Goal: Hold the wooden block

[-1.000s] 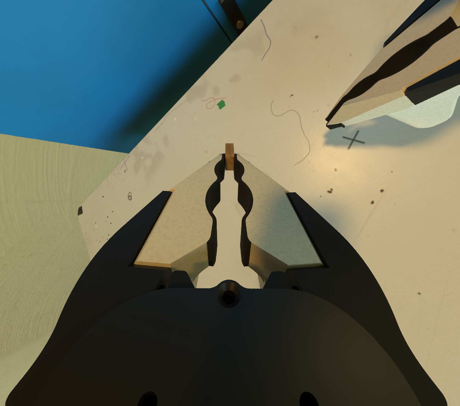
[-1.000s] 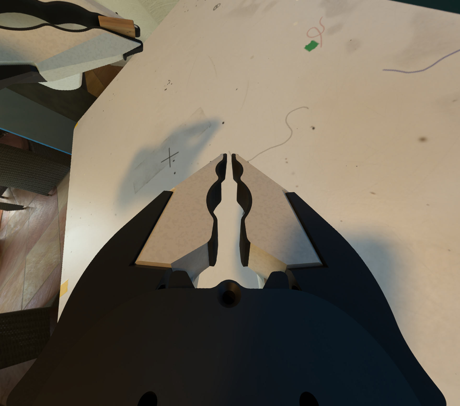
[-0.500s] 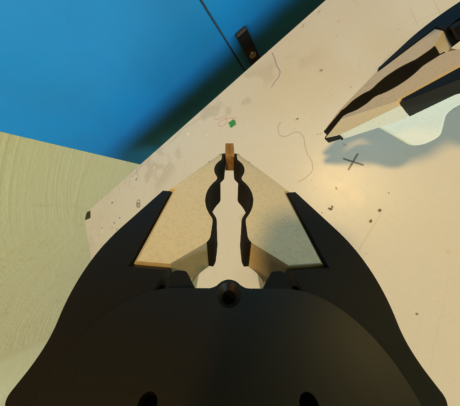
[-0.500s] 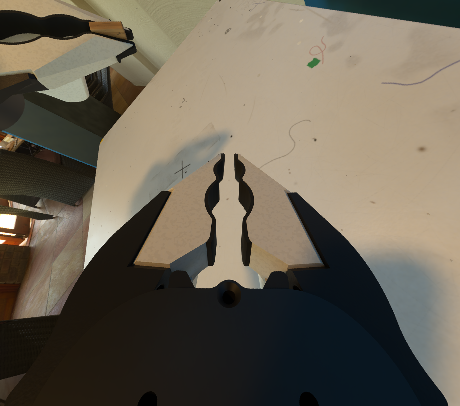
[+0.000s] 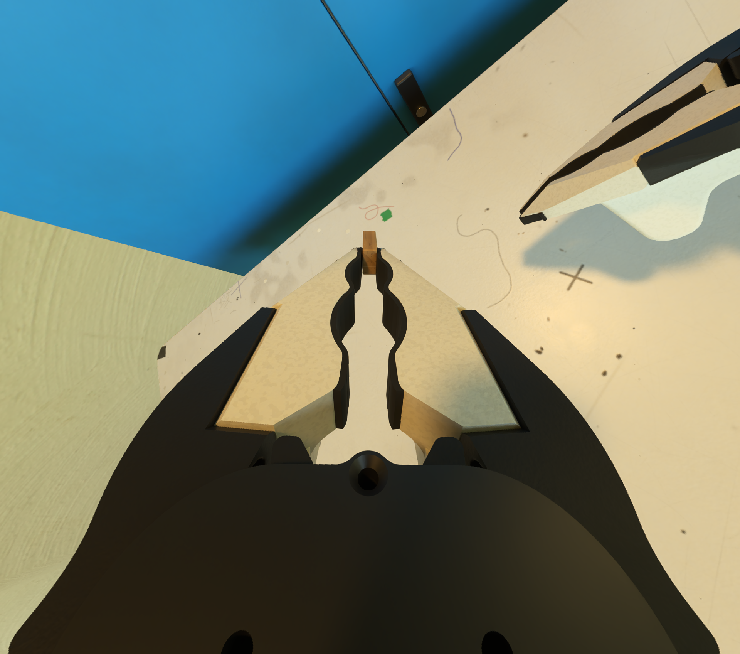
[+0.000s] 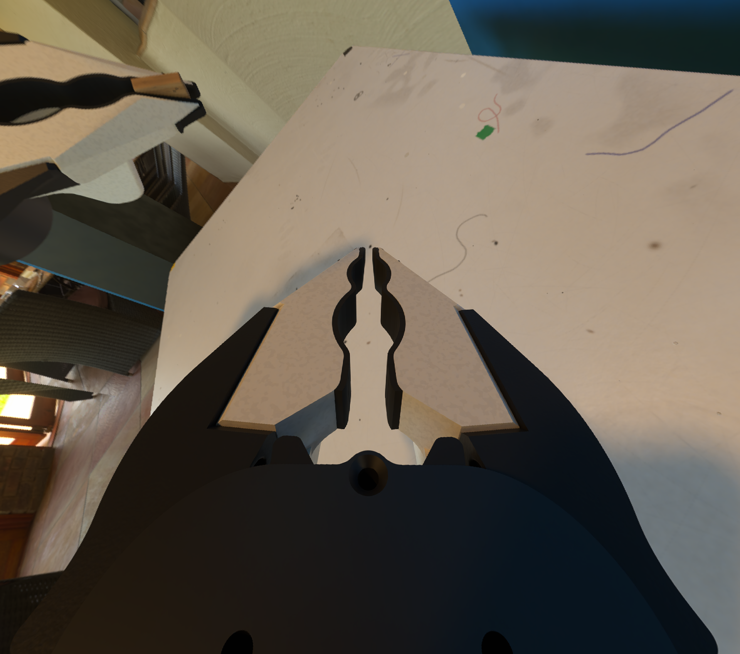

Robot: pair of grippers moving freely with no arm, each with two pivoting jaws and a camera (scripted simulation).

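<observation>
Item: wooden block [image 5: 368, 252], small, rigid, likely light; I am pinching it at the tips of my left gripper [image 5: 368, 254], above the table [image 5: 600, 394]; right gripper [image 6: 368, 254] idling nearly closed, empty

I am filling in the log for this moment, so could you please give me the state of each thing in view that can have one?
left gripper: shut on the wooden block, raised above the table.
wooden block: clamped at the fingertips, far end sticking out, off the table.
right gripper: empty, nearly shut with a thin gap between the tips, over the table.
table: bare, marked with scribbles and a green patch.
</observation>
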